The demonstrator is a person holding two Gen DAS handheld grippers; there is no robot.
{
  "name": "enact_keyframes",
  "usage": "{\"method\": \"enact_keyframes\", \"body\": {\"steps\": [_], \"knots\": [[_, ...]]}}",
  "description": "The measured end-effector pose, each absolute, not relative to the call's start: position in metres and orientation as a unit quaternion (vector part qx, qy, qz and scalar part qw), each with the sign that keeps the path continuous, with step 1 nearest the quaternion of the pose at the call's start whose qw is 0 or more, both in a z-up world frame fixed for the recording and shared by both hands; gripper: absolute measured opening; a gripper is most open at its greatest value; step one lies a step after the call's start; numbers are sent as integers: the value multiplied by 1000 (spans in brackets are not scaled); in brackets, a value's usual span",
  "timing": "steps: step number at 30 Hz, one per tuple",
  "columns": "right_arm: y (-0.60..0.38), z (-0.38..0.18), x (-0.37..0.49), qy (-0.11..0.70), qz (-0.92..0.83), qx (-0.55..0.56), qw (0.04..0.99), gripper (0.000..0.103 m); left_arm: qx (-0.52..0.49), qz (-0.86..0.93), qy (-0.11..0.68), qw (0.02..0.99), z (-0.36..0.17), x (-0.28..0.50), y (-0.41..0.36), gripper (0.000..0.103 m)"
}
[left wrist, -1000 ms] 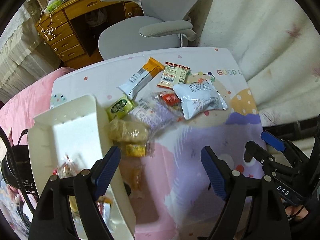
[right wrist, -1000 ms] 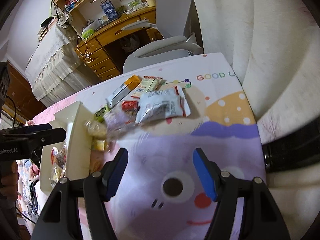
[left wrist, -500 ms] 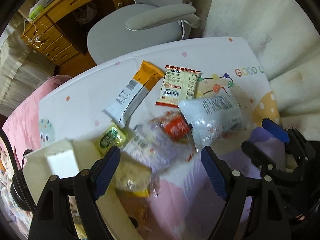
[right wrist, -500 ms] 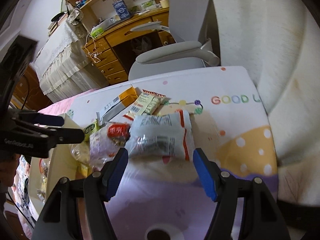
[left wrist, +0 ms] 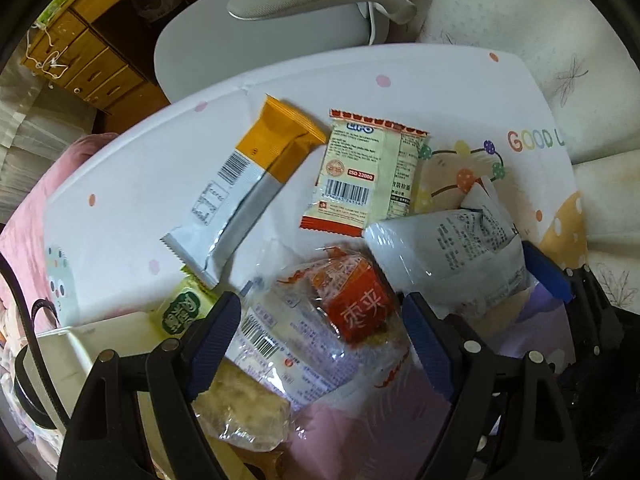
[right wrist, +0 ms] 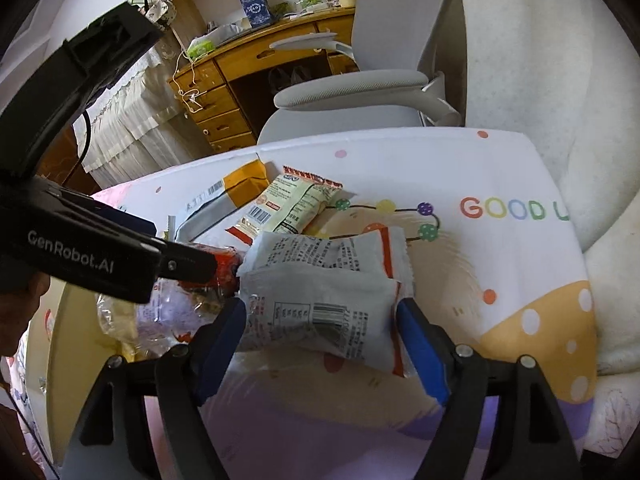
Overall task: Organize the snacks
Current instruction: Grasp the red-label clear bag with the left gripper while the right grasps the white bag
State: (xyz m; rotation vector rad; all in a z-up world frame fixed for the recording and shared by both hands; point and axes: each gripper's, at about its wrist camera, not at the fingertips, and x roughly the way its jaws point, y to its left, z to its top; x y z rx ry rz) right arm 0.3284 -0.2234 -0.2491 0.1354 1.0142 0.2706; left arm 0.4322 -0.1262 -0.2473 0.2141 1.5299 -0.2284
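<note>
A pile of snack packets lies on the patterned table. My left gripper [left wrist: 320, 336] is open, its jaws on either side of a clear bag with a red packet [left wrist: 360, 312] inside. My right gripper [right wrist: 320, 332] is open around a white-and-red foil packet [right wrist: 320, 288], which also shows in the left wrist view [left wrist: 452, 256]. An orange-and-silver bar [left wrist: 244, 192], a cream packet with red edges [left wrist: 360, 176], a small green packet [left wrist: 184, 312] and a clear bag of pale biscuits [left wrist: 244, 412] lie around. The white tray [left wrist: 68, 356] is at the lower left.
A grey office chair [right wrist: 352, 92] stands behind the table, with a wooden desk [right wrist: 248, 60] beyond it. A white quilted cover [right wrist: 560, 100] rises along the table's right side. The left gripper's body [right wrist: 80, 248] crosses the right wrist view at the left.
Both grippers have moved forward and down over the snack pile. The left now straddles the clear bag, the right straddles the white foil packet. The tray has slid out of most of the left view.
</note>
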Motion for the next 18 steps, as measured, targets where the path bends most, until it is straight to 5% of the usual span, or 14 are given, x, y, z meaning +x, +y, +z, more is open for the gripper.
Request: {"method": "enact_keyframes", "body": {"steps": [9, 18], "knots": [[-211, -260, 332, 468, 122, 20, 875, 93, 91, -103, 697, 704, -265, 437, -129, 82], [-223, -267, 335, 486, 118, 37, 865, 91, 86, -106, 699, 702, -276, 445, -130, 81]]}}
